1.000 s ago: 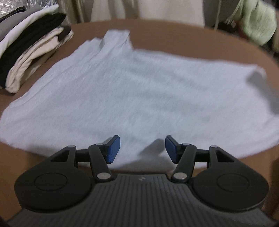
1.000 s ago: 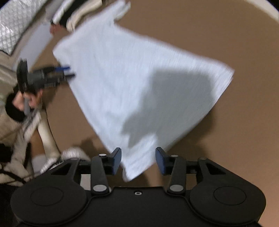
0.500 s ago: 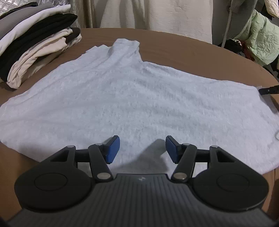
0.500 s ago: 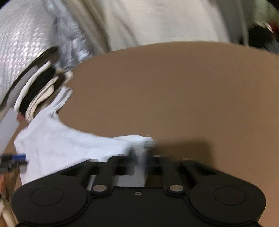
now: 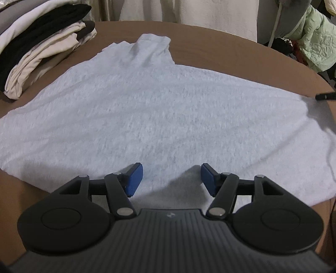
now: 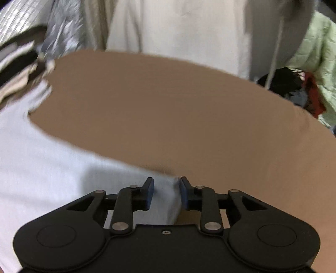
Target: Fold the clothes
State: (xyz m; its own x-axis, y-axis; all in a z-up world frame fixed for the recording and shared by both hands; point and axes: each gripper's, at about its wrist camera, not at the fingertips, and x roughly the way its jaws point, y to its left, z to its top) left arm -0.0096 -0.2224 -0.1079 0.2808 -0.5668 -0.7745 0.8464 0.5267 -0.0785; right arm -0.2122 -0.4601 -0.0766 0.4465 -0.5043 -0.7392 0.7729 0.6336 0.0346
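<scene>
Two views differ: the left claw (image 5: pixel 171 178), spread wide, overlooks the whole pale shirt (image 5: pixel 159 109) flat on the brown worktop (image 5: pixel 220 56); the narrower right claw (image 6: pixel 166 194) straddles only its corner, grip uncertain.

Place: I read this as a home laundry corner.
Evidence: round brown bench (image 5: pixel 210 56), stack of folded black, white and cream clothes (image 5: pixel 37 48), pale green quilted jacket (image 5: pixel 315 42), cream curtains (image 5: pixel 210 12).

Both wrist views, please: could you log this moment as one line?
left tongs: open over shirt hem | right tongs: open, shirt corner between pads | shirt flat on table
</scene>
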